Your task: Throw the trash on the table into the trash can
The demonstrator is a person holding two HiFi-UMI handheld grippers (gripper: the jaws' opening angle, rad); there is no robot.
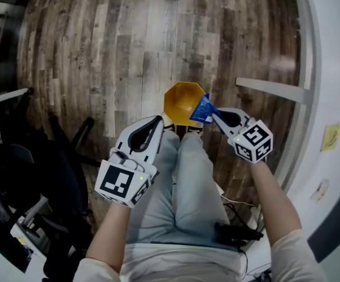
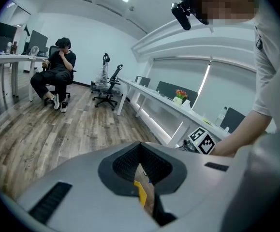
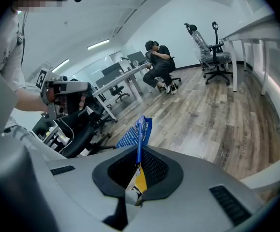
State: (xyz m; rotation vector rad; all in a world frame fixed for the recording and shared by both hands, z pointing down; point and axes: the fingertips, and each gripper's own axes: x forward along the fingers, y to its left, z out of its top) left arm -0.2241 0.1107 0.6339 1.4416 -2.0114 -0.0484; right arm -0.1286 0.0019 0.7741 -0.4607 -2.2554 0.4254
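Note:
An orange trash can [image 1: 180,98] stands open on the wood floor, just beyond the knees of the person who holds the grippers. My right gripper [image 1: 213,116] is shut on a blue wrapper [image 1: 201,109], which hangs over the can's right rim. In the right gripper view the blue wrapper [image 3: 136,133] sticks up edge-on from between the closed jaws. My left gripper [image 1: 158,120] hovers beside the can's left rim, jaws together and nothing between them. A sliver of the orange can [image 2: 140,192] shows below its jaws.
A white desk [image 1: 334,69] curves along the right with a yellow sticky note [image 1: 330,137] on it. A black office chair [image 1: 46,169] and equipment crowd the left. Cables [image 1: 237,234] lie by the person's right leg. A seated person [image 2: 57,79] is far across the room.

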